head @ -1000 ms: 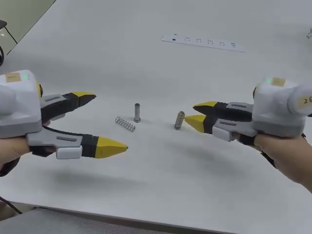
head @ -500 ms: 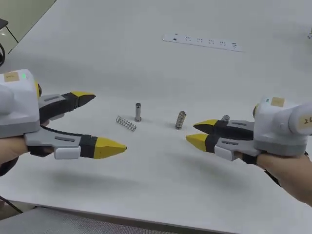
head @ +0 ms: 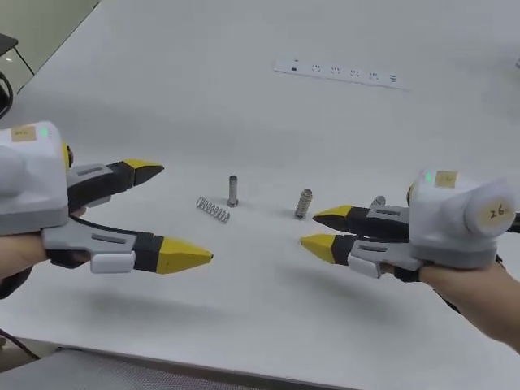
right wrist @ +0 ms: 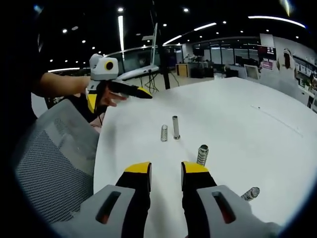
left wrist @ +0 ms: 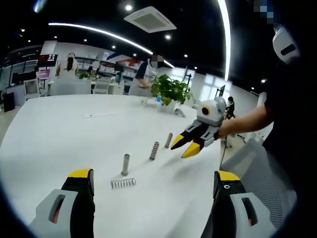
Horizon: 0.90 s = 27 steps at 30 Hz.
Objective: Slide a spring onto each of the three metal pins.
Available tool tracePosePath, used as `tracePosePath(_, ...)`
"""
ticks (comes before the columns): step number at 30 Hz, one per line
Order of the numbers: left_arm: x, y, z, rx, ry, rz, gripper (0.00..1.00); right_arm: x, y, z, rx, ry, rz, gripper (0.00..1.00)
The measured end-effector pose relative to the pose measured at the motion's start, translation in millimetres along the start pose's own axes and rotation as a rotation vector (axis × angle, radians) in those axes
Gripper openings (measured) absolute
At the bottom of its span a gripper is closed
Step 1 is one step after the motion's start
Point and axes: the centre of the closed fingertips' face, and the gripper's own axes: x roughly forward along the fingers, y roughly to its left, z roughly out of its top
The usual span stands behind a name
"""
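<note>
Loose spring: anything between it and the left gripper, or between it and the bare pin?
Nothing visible. The loose spring lies flat on the table beside the bare pin, not touching it. The left gripper is open on the spring's other side, bare tabletop between.

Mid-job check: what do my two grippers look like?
Both the left gripper and right gripper have white-grey housings, black jaws with pointed yellow tips, a tan label and green light on top. The right one carries a sticker marked 26.
</note>
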Motion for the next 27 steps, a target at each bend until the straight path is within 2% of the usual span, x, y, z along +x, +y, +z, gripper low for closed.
tracePosePath(6,-0.6,1.5,1.8,0.004,0.003,0.001,0.98,13.2,6.2,7.0,-0.015,-0.002,0.026,0.24)
tracePosePath(12,-0.6,3.4,4.9,0.012,0.005,0.003,0.98,30.8,15.8,16.5,-0.059,0.004,0.053,0.22)
tracePosePath(19,0.6,3.8,3.7,0.012,0.011,0.003,0.98,48.3,29.2,21.4,-0.123,0.020,0.075,0.21)
tracePosePath(27,1.6,2.3,1.2,0.012,0.017,-0.006,0.98,69.2,29.1,28.2,-0.138,0.024,0.076,0.19)
